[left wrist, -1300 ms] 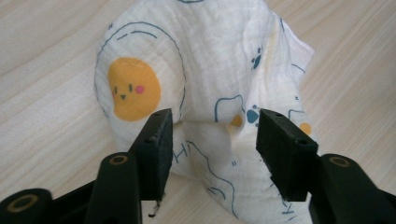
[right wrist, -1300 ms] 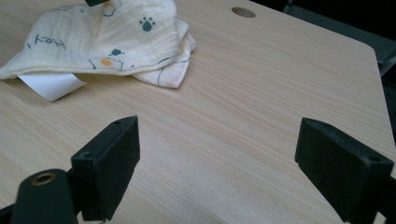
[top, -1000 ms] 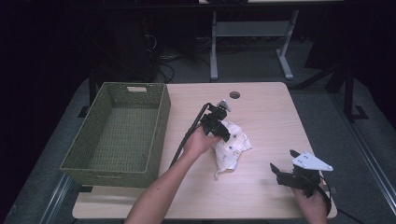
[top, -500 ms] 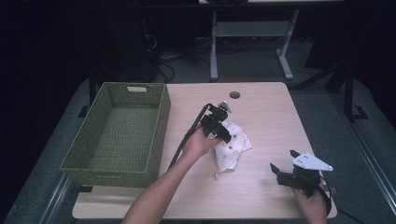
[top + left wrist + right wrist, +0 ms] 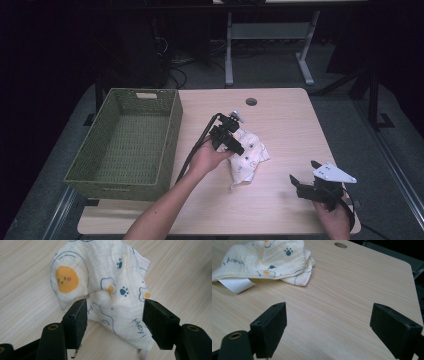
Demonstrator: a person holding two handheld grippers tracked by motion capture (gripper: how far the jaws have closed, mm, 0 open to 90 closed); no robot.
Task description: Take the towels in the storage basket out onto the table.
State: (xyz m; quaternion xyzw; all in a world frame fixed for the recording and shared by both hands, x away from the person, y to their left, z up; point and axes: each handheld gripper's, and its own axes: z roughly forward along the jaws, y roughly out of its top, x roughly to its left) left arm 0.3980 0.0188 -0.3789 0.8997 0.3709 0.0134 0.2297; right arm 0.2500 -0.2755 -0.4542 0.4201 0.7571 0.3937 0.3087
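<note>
- The left hand-held gripper is standing over the cloth with its jaws wide apart; they have just been opening, a raised fold of the cloth is lying between the pads, and neither pad is pressing on it.
- The right hand-held gripper is hanging over bare worktop, well apart from the cloth, jaws wide and holding nothing.
- The cloth is lying crumpled mid-worktop, near the open side of the woven basket.
- Risk: closing on the top ridge alone is likely taking one layer, so the cloth is unfolding and trailing.
- Risk: the white label beside the cloth's edge is likely snagging or being pinched alone.
- Risk: a trailing corner is likely catching on the basket's rough rim.
- Materials: the cloth is thin, soft crinkled muslin, printed with eggs and paw marks; the basket is rigid, green and rectangular; the worktop is smooth pale wood grain.
</note>
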